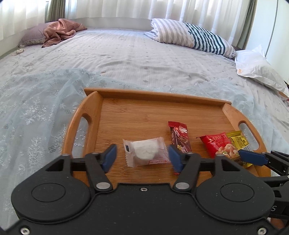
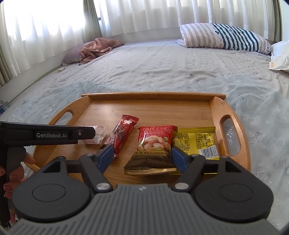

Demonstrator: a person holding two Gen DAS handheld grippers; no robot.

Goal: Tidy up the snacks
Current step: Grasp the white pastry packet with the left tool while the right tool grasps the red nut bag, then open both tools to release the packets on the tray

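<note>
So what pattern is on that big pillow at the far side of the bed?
Stripes: grey-and-white, turning dark teal-and-white; clearest from the right wrist.

striped pillow, pink blanket, curtains

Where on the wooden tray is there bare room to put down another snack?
The far half of the bamboo tray, between the back rim and the snack row, is bare. The near strip is crowded: clear-wrapped white cake, dark red bar, red nut packet, yellow packet.
</note>
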